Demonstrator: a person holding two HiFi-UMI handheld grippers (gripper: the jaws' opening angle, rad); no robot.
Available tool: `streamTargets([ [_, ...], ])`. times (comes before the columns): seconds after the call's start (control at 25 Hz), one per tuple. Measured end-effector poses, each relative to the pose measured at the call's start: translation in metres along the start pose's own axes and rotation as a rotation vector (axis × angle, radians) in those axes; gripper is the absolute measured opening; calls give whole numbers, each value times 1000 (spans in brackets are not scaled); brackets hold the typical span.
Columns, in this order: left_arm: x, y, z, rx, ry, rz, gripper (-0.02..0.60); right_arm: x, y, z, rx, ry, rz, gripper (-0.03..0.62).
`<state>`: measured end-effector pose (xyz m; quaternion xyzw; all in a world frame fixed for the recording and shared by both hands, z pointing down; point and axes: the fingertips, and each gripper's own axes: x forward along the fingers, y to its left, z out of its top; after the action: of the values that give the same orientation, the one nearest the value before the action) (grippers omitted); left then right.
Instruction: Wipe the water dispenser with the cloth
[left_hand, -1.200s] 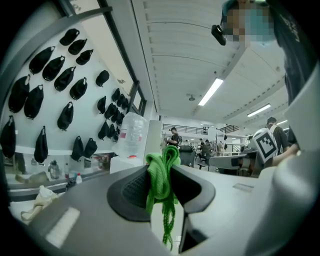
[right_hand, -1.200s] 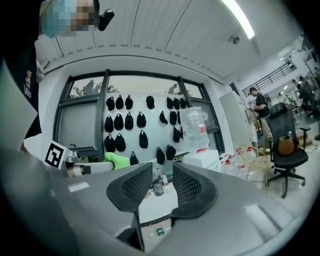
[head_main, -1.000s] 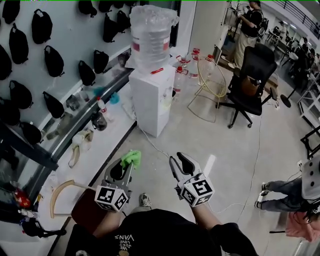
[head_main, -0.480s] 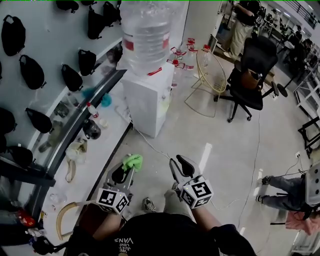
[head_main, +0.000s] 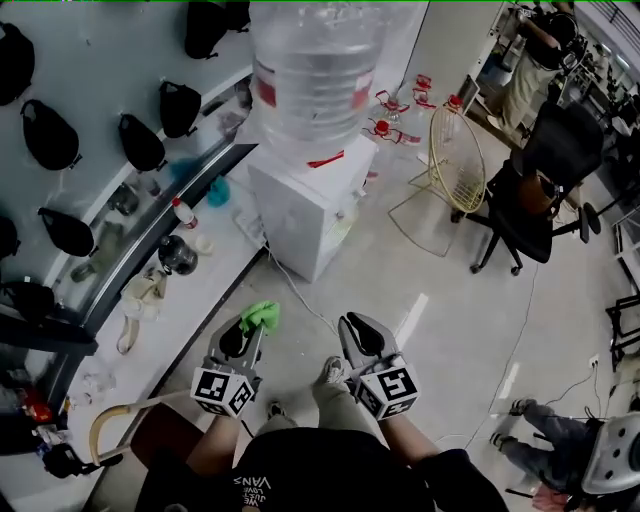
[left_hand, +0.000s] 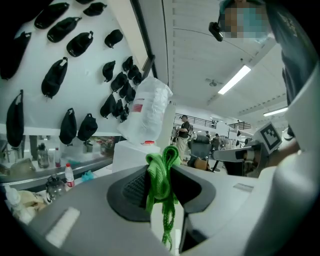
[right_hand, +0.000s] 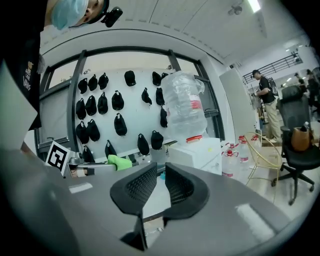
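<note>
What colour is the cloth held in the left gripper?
The cloth is bright green, clearest in the left gripper view.

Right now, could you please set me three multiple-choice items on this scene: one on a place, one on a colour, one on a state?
1. Where does the big water bottle stand? A on the white dispenser; B on the floor; C on a chair.
2. What colour is the cloth? A red; B green; C white.
3. How is the left gripper? A open and empty; B out of view; C shut on the cloth.
Answers: 1 A, the bottle sits atop the dispenser; 2 B, it shows bright green; 3 C, its jaws pinch the cloth.
</note>
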<state>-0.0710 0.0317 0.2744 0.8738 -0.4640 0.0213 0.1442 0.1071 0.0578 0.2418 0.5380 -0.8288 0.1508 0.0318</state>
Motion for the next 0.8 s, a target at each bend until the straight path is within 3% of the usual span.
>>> streamTargets([
  [0.2, 60, 1, -3, 26, -9, 33, 115, 33, -39, -4, 7, 39, 73, 43],
  [0.36, 104, 5, -7, 56, -26, 9, 115, 55, -64, -14, 12, 63, 81, 21],
  [0.8, 197, 32, -17, 109, -46, -222, 115, 106, -76, -35, 46, 12, -65, 5],
])
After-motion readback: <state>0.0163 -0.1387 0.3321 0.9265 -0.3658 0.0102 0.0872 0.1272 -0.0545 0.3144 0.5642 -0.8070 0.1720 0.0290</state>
